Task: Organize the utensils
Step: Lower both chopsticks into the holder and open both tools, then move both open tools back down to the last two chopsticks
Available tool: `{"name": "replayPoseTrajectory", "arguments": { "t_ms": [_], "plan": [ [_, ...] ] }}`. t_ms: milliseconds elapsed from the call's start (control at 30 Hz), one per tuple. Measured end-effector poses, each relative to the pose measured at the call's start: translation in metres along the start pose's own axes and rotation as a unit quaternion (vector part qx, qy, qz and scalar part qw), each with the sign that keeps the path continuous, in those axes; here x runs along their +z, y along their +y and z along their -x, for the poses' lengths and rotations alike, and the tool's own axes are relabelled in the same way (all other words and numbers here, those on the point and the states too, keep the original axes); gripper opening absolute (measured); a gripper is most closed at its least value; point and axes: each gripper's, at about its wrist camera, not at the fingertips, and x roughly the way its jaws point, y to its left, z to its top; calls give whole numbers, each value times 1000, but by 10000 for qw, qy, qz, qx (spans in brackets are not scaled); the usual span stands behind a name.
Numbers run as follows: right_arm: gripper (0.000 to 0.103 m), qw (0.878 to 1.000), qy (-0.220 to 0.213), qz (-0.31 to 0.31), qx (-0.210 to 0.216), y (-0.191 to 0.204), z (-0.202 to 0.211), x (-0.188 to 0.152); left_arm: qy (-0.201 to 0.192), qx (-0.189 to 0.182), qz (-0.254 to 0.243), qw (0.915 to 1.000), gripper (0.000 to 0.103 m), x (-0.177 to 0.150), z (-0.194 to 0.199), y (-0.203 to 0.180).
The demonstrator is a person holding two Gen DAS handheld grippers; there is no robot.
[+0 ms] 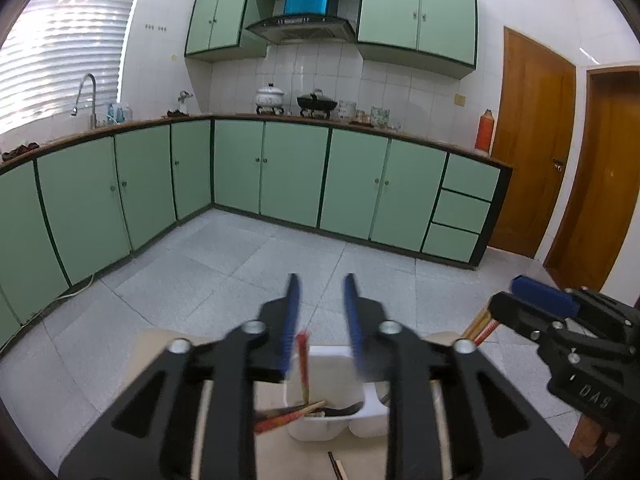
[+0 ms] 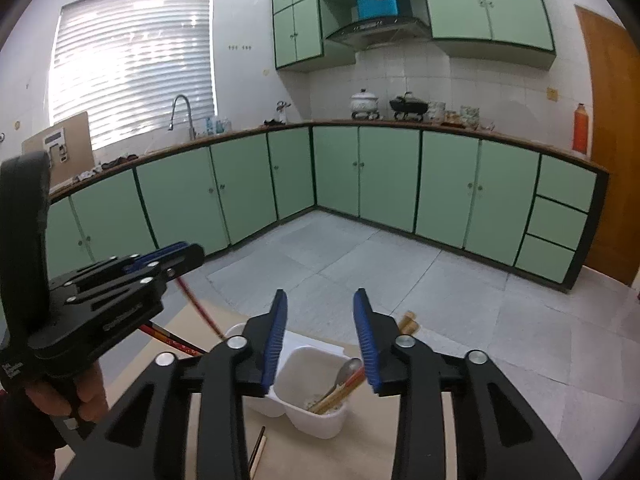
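A white two-compartment utensil holder [image 1: 326,420] [image 2: 308,388] stands on a light wooden table [image 2: 360,452]. It holds red chopsticks [image 1: 303,368], wooden chopsticks [image 2: 340,394] and a metal spoon [image 2: 347,368]. My left gripper [image 1: 322,312] hovers open just above the holder, with a red chopstick standing between its fingers. My right gripper [image 2: 320,328] is also open above the holder, and wooden chopsticks lean past its right finger. It shows at the right of the left wrist view [image 1: 540,296]. The left gripper [image 2: 168,256] appears at the left of the right wrist view.
A loose chopstick [image 2: 258,450] [image 1: 338,466] lies on the table in front of the holder. Beyond the table edge is a grey tiled floor [image 1: 240,264], green kitchen cabinets [image 1: 292,168] and a wooden door [image 1: 528,140].
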Motion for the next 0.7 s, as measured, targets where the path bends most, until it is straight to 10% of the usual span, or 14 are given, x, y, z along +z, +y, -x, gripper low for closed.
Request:
{"name": "replayPoseTrajectory", "arguments": {
  "t_ms": [267, 700],
  "plan": [
    [80, 9991, -243, -287, -192, -4, 43, -34, -409, 203, 40, 9990, 64, -35, 56, 1],
    [94, 9955, 569, -684, -329, 0, 50, -134, 246, 405, -86, 9988, 87, -138, 81, 4]
  ]
}}
